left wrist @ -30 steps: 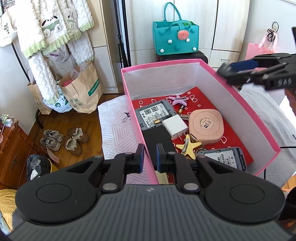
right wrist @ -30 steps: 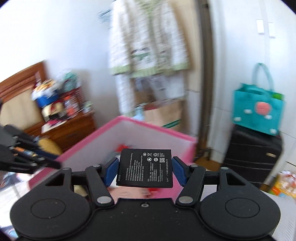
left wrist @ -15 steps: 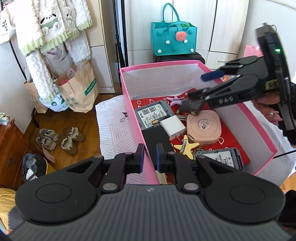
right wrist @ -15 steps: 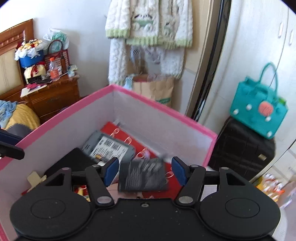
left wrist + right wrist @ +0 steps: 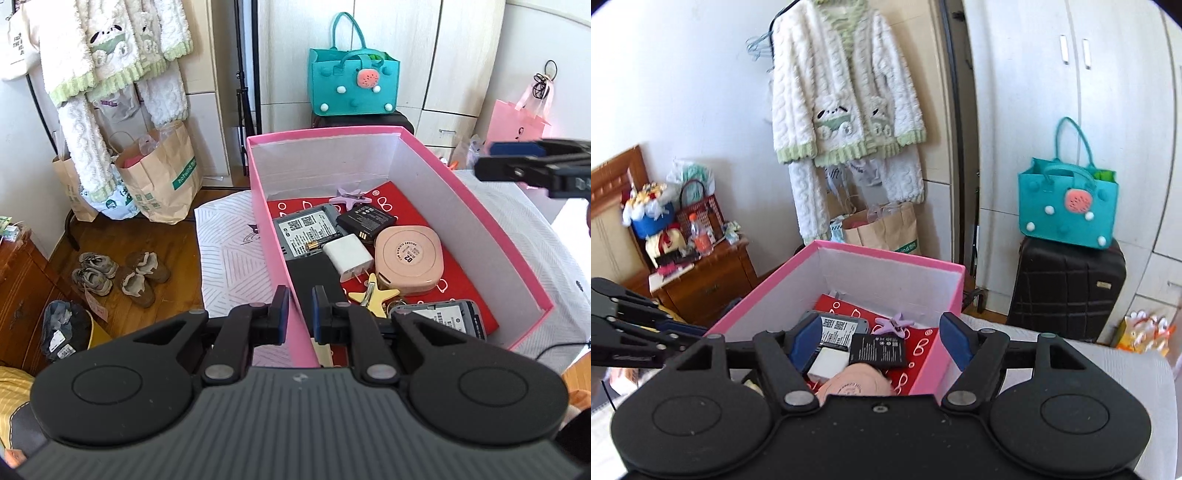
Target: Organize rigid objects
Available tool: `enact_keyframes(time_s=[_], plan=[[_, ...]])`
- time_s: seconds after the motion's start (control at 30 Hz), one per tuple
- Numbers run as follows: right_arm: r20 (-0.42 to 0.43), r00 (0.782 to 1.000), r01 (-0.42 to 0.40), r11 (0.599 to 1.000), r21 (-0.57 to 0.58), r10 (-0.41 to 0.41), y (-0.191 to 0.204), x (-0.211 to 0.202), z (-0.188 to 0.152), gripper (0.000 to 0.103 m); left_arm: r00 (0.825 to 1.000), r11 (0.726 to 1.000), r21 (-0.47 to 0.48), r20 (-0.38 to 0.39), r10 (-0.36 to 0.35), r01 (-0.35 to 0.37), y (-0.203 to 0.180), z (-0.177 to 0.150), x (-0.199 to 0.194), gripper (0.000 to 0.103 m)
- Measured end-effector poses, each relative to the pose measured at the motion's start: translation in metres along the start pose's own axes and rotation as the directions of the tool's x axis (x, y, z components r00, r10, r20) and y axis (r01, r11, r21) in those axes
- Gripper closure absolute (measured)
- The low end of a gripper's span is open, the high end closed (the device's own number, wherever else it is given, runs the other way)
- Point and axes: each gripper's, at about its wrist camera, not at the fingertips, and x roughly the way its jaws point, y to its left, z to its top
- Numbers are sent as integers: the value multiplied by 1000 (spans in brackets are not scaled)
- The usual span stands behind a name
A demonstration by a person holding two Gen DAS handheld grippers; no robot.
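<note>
The black battery [image 5: 366,222] lies flat inside the pink box [image 5: 476,206], label side up, on the red patterned liner [image 5: 388,201]; it rests toward the far half of the box, just beside the pink rounded case [image 5: 409,254], the white charger plug [image 5: 348,254] and the grey device [image 5: 304,232], with the purple star clip [image 5: 351,194] behind it. A small AA cell [image 5: 321,242] lies across the grey device, a yellow star clip [image 5: 373,294] sits nearer the camera, and a second grey device [image 5: 443,319] occupies the near corner. The right gripper [image 5: 877,338] hovers above the box with its jaws opening — nothing is between its blue pads, and the battery lies free beneath them. In the left wrist view it shows at the right edge, above the box's right wall. The left gripper [image 5: 297,314] is clamped on the near-left wall of the box, its pads pressed on either side of the pink rim. Surroundings: the box stands on a white patterned bedcover [image 5: 231,243]; beyond it are a teal felt bag [image 5: 352,85] on a black suitcase [image 5: 1067,291], a fleece jacket [image 5: 846,92] on a hanger, and paper bags [image 5: 162,177] on the wooden floor.
</note>
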Motion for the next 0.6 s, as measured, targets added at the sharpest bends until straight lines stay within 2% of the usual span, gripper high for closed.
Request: enact_keyframes(time_s=[0.07, 0.13, 0.27, 0.37, 0.43, 0.5, 0.57, 0.6], plan=[[15, 1000, 1, 1000, 6, -1, 3, -10, -6, 26, 1000, 1000, -2, 19, 22, -22, -2, -1, -8, 92], [30, 1000, -5, 1000, 3, 5, 9, -20, -11, 24, 998, 999, -4, 39, 43, -43, -4, -2, -18, 86], [59, 998, -25, 1000, -1, 25, 17, -38, -23, 21, 997, 998, -25, 56, 59, -58, -11, -5, -39, 63], [75, 997, -35, 999, 11, 34, 23, -47, -30, 19, 995, 998, 8, 70, 68, -69, -25, -7, -54, 60], [83, 996, -32, 999, 15, 30, 26, -54, -32, 17, 994, 997, 23, 82, 66, -68, -36, -8, -63, 51], [86, 996, -13, 1000, 19, 12, 28, -61, -33, 10, 993, 997, 18, 95, 68, -70, -45, -8, -72, 34], [80, 996, 36, 998, 49, -39, 28, -69, -32, 2, 991, 997, 20, 114, 66, -68, -56, -8, -80, 27], [67, 995, 70, 995, 71, -75, 27, -74, -33, 0, 991, 998, 20, 121, 63, -66, -61, -8, -84, 20]])
